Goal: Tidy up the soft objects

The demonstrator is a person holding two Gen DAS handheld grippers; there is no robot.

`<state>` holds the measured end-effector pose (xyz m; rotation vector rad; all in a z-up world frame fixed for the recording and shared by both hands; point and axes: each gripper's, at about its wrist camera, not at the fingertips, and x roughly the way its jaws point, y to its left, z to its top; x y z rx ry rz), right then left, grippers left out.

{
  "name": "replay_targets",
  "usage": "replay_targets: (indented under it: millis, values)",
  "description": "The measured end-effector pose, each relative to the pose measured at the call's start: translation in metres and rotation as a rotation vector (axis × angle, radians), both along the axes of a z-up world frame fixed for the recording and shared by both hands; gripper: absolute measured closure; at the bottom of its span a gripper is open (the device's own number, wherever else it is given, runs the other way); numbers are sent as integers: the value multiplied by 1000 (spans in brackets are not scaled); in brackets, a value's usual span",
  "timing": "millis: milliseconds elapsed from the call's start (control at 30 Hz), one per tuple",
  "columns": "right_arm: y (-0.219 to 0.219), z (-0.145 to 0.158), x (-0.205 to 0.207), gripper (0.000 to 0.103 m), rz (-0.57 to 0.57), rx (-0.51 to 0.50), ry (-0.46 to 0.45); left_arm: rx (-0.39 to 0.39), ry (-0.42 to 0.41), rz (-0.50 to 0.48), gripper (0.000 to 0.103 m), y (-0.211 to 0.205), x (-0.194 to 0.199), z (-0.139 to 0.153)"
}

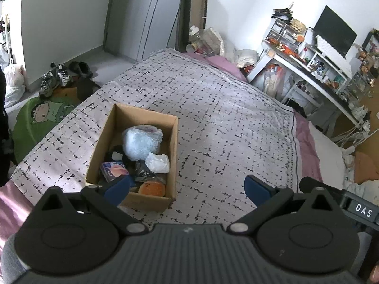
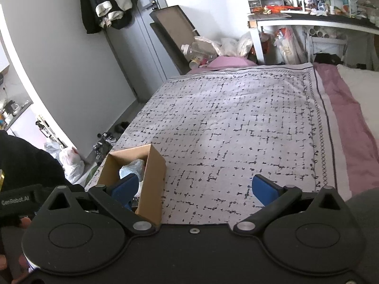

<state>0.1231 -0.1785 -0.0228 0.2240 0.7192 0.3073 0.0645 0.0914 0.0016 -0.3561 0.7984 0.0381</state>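
An open cardboard box (image 1: 172, 146) sits on the patterned bedspread (image 1: 225, 118). It holds a fluffy light-blue item (image 1: 141, 143), a white crumpled item (image 1: 158, 162), a pink-purple packet (image 1: 113, 170), dark items and an orange plush (image 1: 151, 189). My left gripper (image 1: 187, 189) is open and empty, held above the bed just right of the box's near end. My right gripper (image 2: 200, 190) is open and empty; the box (image 2: 154, 177) lies at its lower left.
Shoes (image 1: 59, 75) and a green cartoon mat (image 1: 40, 118) lie on the floor left of the bed. A cluttered white desk (image 1: 308, 71) with a monitor stands at the right. Bottles and bags crowd the far bed corner (image 1: 206, 42). Clothes hang on the door (image 2: 106, 2).
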Motion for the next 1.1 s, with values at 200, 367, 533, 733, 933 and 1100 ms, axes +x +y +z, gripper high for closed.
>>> replay_targets:
  millis: [200,367,533,733,933,1100]
  values:
    - [-6,5,-10,0,-8,-5,-6,17,-18,-27,1,-9,-11,11]
    - [-7,9,-16,0,2,-17,-12,26,-26,-39,1,-16,-18,16]
    - [-11,10,-21,0,14,-9,3,40,-29,-43,1,-21,-23,20]
    - [-14,12,-24,0,3,-36,15,57,-26,-42,1,-25,-27,24]
    - [-18,11,-31,0,10,-57,19,80,-29,-46,1,-30,-31,26]
    - [-18,10,-35,0,21,-70,23,91,-26,-50,1,-35,-32,25]
